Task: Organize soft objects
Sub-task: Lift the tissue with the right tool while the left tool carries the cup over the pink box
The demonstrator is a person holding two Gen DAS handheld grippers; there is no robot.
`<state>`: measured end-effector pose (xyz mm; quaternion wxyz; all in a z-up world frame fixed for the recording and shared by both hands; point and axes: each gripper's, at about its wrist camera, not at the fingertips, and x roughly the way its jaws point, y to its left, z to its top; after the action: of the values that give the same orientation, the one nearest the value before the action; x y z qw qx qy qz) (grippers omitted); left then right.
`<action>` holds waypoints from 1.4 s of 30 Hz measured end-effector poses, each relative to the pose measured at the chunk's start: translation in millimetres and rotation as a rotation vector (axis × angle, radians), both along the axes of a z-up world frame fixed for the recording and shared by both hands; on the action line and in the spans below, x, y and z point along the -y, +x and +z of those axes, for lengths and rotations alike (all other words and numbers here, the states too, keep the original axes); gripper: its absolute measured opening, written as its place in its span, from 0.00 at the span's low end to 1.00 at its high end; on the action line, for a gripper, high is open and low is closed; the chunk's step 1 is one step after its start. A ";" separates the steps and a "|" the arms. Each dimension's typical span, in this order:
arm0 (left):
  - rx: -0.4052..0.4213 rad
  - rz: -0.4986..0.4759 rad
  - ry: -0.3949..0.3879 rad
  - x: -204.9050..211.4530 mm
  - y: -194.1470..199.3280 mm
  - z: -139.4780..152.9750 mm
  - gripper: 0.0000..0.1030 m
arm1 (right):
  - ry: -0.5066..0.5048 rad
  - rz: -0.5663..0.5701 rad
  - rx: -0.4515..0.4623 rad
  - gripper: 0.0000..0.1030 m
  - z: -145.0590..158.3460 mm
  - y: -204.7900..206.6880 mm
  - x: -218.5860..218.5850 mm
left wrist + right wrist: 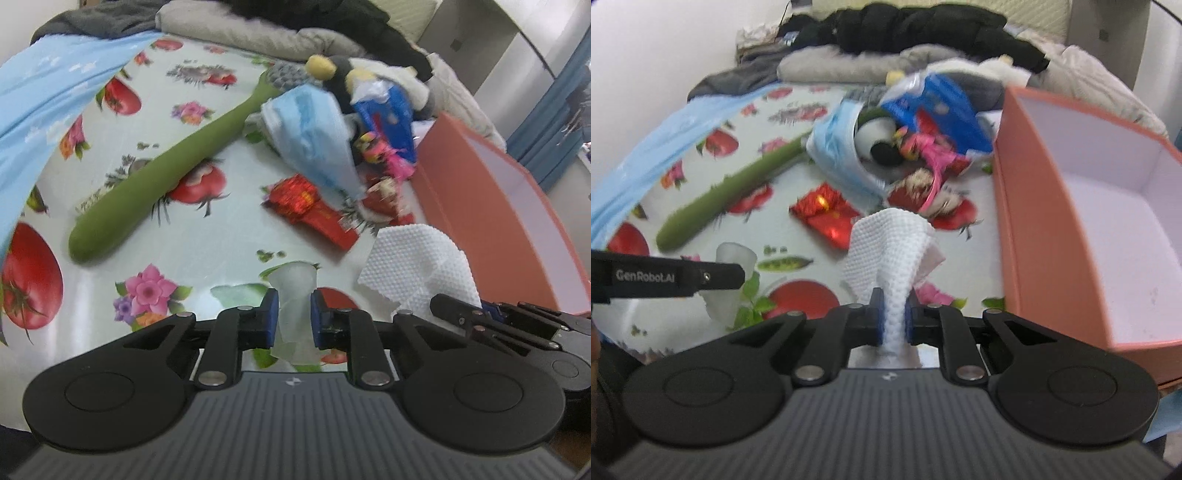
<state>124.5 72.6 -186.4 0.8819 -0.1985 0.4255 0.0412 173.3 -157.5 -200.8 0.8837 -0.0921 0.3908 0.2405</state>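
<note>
My left gripper (294, 306) is shut on a thin translucent white plastic piece (293, 286), held above the flowered tablecloth; it also shows in the right wrist view (733, 258). My right gripper (894, 314) is shut on a white embossed paper towel (890, 243), seen in the left wrist view (413, 266) too. An open salmon box (1071, 229) stands just right of the towel. A pile of soft things lies beyond: a blue face mask (317, 136), a black-and-white plush toy (879, 142), a blue packet (942, 107) and pink ribbon (934, 155).
A long green plush stick (166, 177) lies across the table (221, 251). A red foil packet (310, 206) lies in the middle. A light blue cloth (48, 103) hangs at the left. Grey and black clothes (886, 40) are heaped at the back.
</note>
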 end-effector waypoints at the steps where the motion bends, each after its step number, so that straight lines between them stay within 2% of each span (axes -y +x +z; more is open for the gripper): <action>1: 0.009 -0.004 0.003 1.4 -1.5 5.9 0.21 | 0.007 -0.005 0.011 0.13 5.2 -1.6 1.7; 13: 0.150 -0.030 -0.004 18.0 -29.8 91.2 0.21 | 0.109 -0.032 0.123 0.14 75.1 -26.9 24.9; 19: 0.203 -0.055 0.008 31.3 -39.2 121.6 0.21 | 0.159 -0.045 0.167 0.14 103.3 -40.9 38.4; 25: 0.230 -0.093 0.005 50.9 -42.8 136.5 0.21 | 0.176 -0.067 0.205 0.14 123.1 -48.6 54.7; 33: 0.253 -0.160 -0.008 82.2 -39.0 146.3 0.21 | 0.180 -0.122 0.226 0.14 134.6 -54.8 81.7; 42: 0.242 -0.269 -0.056 119.6 -17.9 139.4 0.21 | 0.169 -0.220 0.226 0.14 137.1 -60.4 118.3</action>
<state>106.6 -46.9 -47.0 0.9184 -0.1676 0.3401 -0.1130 112.9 -275.9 -63.7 0.9476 -0.0003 0.2752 0.1624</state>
